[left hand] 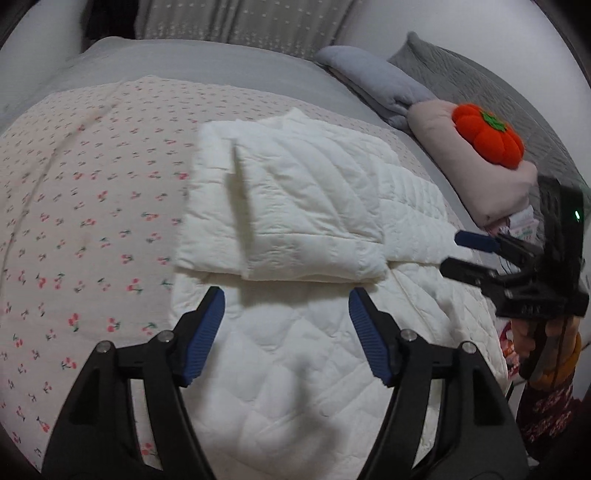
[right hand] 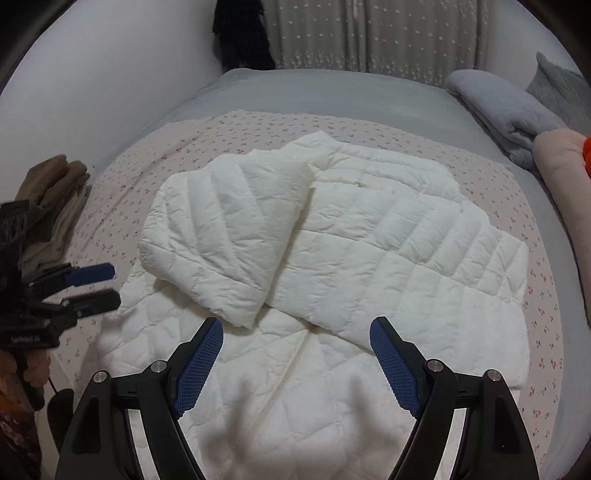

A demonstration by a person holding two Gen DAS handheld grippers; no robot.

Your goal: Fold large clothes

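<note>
A white quilted padded garment (left hand: pixel 295 229) lies on the bed, its sleeves folded over the body; it also shows in the right wrist view (right hand: pixel 332 258). My left gripper (left hand: pixel 286 299) is open and empty, hovering just above the garment's near part. My right gripper (right hand: pixel 297 328) is open and empty too, above the near part of the garment. The right gripper also shows at the right edge of the left wrist view (left hand: pixel 465 254), jaws apart. The left gripper shows at the left edge of the right wrist view (right hand: pixel 107 286), jaws apart.
The garment rests on a cherry-print sheet (left hand: pixel 74 221) over a grey bed cover (right hand: pixel 314 92). At the right lie a folded grey blanket (left hand: pixel 384 85), a pink pillow (left hand: pixel 476 177) and an orange pumpkin plush (left hand: pixel 487 134). Brown clothes (right hand: pixel 51 184) sit at the left. A curtain (right hand: pixel 369 33) hangs behind.
</note>
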